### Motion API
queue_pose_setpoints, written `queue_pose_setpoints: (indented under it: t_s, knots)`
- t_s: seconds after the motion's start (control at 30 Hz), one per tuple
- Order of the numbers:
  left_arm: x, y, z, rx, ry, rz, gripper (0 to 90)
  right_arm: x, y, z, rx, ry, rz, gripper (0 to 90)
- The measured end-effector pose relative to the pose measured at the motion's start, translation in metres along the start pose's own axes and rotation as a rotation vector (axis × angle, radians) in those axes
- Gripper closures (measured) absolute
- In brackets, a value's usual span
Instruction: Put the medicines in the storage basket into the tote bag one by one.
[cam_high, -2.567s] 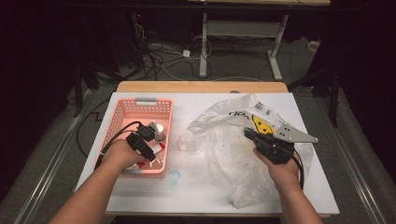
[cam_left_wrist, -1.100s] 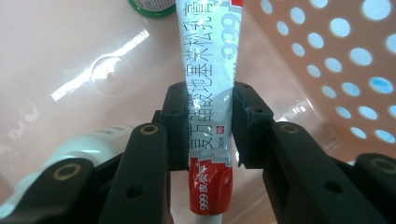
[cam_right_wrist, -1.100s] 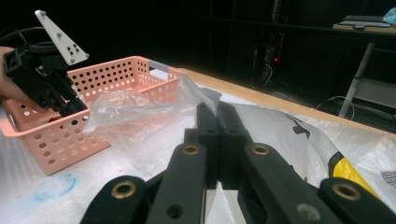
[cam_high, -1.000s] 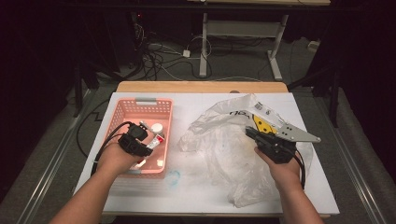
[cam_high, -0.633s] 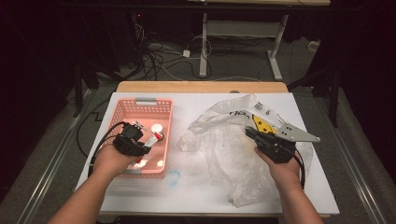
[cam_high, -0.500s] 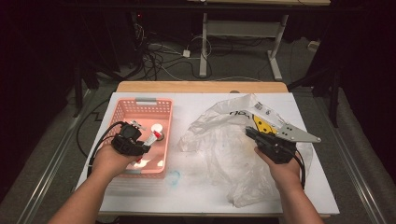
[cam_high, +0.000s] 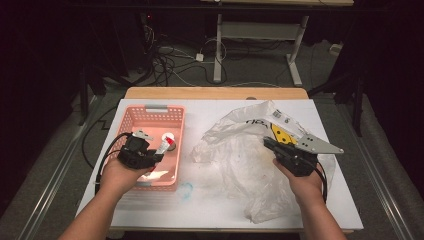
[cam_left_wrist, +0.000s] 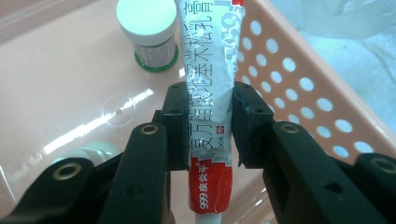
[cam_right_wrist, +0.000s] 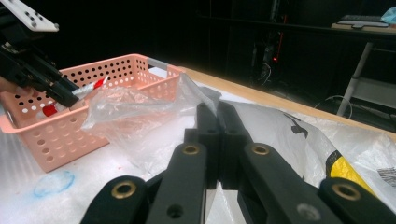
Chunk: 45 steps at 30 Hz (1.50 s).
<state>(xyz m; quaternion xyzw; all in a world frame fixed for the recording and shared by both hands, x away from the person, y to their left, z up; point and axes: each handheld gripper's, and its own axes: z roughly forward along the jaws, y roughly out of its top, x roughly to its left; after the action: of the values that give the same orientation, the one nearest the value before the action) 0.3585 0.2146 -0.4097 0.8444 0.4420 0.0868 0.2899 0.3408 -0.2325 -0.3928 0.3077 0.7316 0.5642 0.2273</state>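
Crosswise between the left gripper (cam_left_wrist: 209, 126) jaws, the ointment tube (cam_left_wrist: 208, 84) sits clamped over the basket (cam_left_wrist: 299, 93).

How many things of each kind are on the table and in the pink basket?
Pink basket: 1
Ointment tube, held over the basket by the left gripper: 1
Small white-capped jars in the basket, one near the far end and one partly hidden behind the jaw: 2
Plastic bag, held by the right gripper: 1
Total: 5
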Motion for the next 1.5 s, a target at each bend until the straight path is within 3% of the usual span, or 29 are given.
queue_pose_setpoints:
  t_s: [0.53,0.83,1.1,1.5]
  knots:
    - [-0.013,-0.005,-0.016,-0.177,-0.026,0.000,67.6,0.000,-0.001,0.004,0.001,0.019,-0.004,90.0]
    - [-0.029,0.001,-0.023,-0.210,-0.058,0.031,67.7,0.002,0.000,0.004,-0.002,0.023,-0.004,90.0]
    - [-0.051,0.010,-0.027,-0.239,-0.105,0.077,67.6,0.002,0.000,0.003,-0.002,0.020,-0.003,90.0]
    - [-0.091,0.022,-0.011,-0.266,-0.191,0.137,67.7,0.001,0.001,0.002,-0.004,0.015,-0.006,90.0]
